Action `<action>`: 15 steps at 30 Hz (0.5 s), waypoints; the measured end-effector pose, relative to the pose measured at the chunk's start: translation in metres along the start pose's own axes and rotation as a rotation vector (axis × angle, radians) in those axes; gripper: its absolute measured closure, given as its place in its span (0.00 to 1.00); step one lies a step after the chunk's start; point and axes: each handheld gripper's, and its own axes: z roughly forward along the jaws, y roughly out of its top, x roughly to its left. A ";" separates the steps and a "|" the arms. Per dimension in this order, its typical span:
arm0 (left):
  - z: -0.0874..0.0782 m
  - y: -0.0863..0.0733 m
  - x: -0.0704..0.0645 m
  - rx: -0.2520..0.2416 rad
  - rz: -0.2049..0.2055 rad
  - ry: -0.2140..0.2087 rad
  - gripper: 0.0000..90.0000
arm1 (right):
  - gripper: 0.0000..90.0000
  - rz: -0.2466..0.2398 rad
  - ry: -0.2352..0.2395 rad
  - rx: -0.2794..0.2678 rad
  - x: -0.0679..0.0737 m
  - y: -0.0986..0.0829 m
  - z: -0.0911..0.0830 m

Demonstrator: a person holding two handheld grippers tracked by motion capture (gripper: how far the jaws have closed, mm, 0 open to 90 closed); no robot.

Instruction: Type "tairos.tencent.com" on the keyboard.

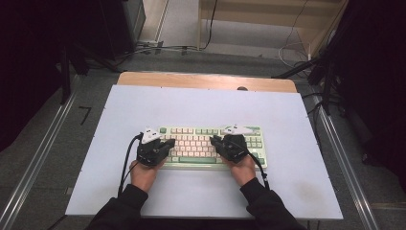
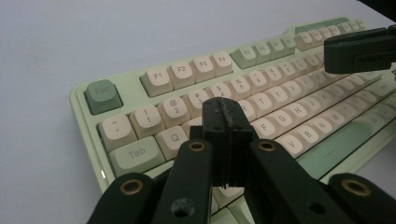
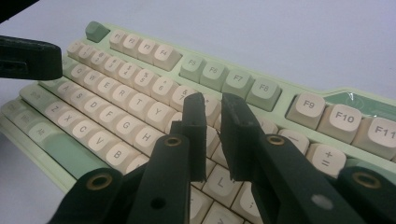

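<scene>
The keyboard (image 1: pixel 210 143) lies directly under both grippers. The left gripper (image 2: pixel 227 122) has its jaws pressed together above the W and E keys. The right gripper (image 3: pixel 215 122) has its jaws slightly apart, holding nothing.

High view: overhead, facing 12 o'clock, far from keyboard (image 1: pixel 210 146).
Left gripper view: close, low, facing 2 o'clock.
Right gripper view: close, facing 10 o'clock.
Shared: keyboard.
</scene>
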 end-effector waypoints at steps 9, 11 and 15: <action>0.005 0.002 -0.004 0.001 -0.004 -0.008 1.00 | 0.97 0.001 -0.008 -0.007 -0.003 -0.002 -0.005; 0.007 0.004 -0.005 0.004 0.001 -0.011 1.00 | 0.97 0.002 -0.005 -0.007 -0.004 -0.002 -0.005; 0.011 0.007 -0.009 0.000 0.004 -0.019 1.00 | 0.97 0.005 -0.008 -0.007 -0.005 -0.003 -0.007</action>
